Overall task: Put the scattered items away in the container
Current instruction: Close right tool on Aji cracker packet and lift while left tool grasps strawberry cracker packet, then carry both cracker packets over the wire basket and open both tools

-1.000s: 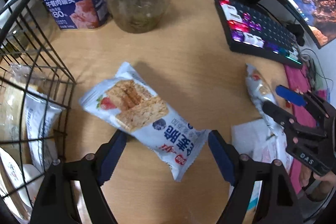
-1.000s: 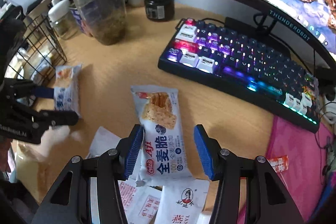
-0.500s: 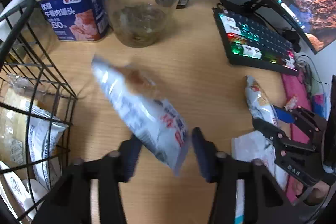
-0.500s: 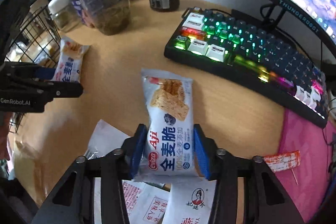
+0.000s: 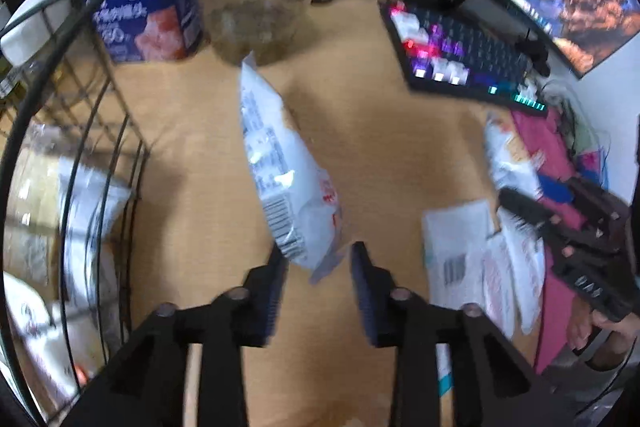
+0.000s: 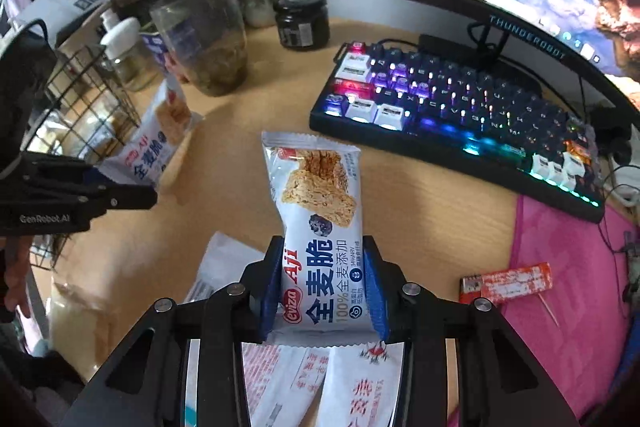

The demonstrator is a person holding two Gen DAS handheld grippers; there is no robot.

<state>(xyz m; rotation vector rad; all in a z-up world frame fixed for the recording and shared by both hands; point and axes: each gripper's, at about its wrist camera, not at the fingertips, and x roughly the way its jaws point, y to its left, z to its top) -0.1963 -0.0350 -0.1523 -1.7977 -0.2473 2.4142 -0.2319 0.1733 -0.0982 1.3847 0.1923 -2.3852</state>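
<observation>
1. Left gripper (image 5: 318,267): jaws opening, white foil snack packet (image 5: 288,179) held between them, right of the black wire basket (image 5: 100,115).
2. Right gripper (image 6: 322,287): jaws closing, clamped on a white wheat-crisp wrapper (image 6: 320,227) above the wooden desk (image 6: 420,195).

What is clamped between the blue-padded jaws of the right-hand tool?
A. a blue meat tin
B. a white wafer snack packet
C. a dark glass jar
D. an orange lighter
B: in the right wrist view the white wafer snack packet sits pinched between the jaws of the right gripper, lifted clear of the wooden desk.
</observation>
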